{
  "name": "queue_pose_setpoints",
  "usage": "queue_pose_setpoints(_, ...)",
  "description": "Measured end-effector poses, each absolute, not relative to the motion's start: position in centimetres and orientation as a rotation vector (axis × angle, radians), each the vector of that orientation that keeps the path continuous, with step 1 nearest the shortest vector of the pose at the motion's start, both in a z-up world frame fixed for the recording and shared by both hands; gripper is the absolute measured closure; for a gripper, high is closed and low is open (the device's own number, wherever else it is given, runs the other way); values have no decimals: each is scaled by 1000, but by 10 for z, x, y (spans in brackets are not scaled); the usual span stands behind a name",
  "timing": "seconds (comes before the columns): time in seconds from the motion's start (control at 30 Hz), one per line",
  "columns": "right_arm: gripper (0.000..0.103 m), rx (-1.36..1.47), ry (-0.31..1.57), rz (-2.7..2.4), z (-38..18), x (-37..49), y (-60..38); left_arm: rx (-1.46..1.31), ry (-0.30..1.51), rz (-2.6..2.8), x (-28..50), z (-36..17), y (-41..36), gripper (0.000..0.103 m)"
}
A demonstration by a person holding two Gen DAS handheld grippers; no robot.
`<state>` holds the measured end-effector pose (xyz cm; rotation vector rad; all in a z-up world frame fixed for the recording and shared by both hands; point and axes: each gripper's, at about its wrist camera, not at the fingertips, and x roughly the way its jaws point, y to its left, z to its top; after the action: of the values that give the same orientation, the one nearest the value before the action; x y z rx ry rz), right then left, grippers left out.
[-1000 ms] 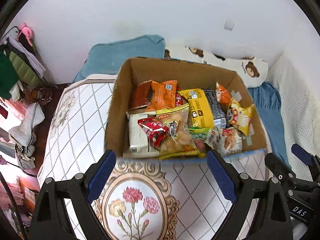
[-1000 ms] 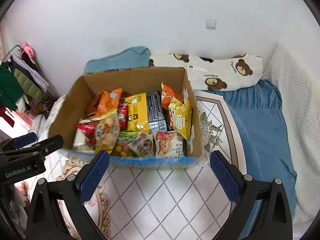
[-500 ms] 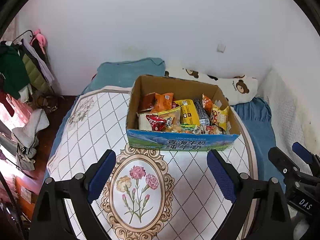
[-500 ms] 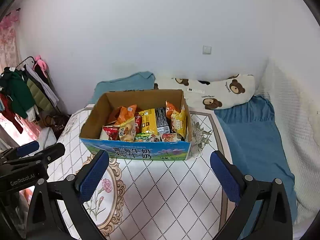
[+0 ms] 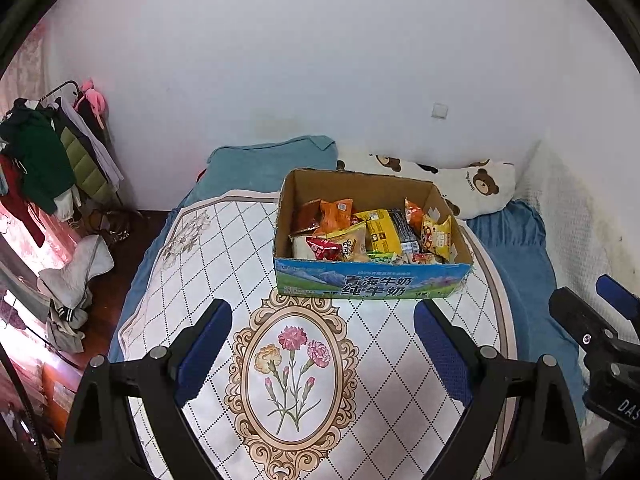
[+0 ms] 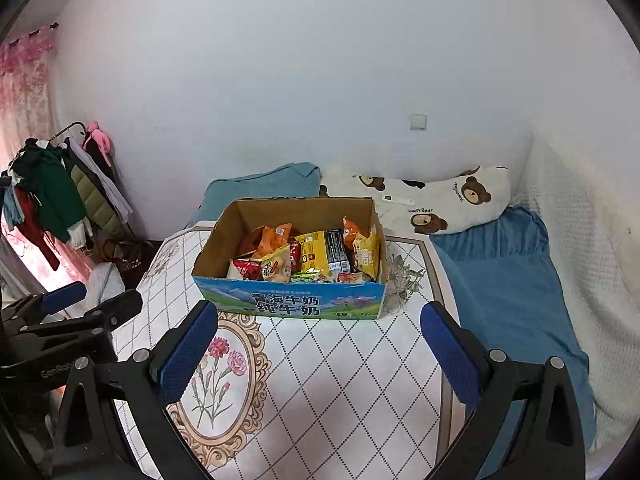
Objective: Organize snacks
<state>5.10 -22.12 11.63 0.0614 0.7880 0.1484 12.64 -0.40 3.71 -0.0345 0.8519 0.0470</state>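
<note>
1. Your snacks (image 5: 370,234) all lie packed in the cardboard box (image 5: 372,280) at twelve o'clock on the bed (image 5: 192,264); none lies loose outside it, so little seems left
2. Both your left tongs (image 5: 322,336) and right tongs (image 6: 318,338) hang spread and empty, well short of the box
3. A bear pillow (image 5: 476,190) sits at one o'clock beyond the box, clothes rack (image 5: 48,156) at ten; nothing blocks you

This was a home bedroom; a bed (image 5: 516,240) with a blue sheet stood against a white wall (image 5: 320,60); a bear-print pillow (image 6: 440,200) and a blue pillow (image 5: 264,164) lay at its head; a clothes rack (image 6: 60,196) hung full at the left; pink curtains (image 6: 24,80) covered a window; clothes lay heaped on the floor (image 5: 76,280).
</note>
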Motion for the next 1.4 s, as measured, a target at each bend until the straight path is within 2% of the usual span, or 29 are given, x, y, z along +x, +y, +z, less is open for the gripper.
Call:
queue_pose_setpoints(0.1,0,49,788,140,112,57,-220,-29,847,45,134,34,-6,10)
queue_pose_setpoints(0.17,0,48,786,133,109,64,-222,-18,832,56,138,34,-8,0)
queue_pose_setpoints(0.77,0,45,813,79,75,146,-224,27,855,90,199,21,-14,0)
queue_pose_setpoints(1.4,0,58,847,71,55,164,-224,10,883,92,208,9,-10,0)
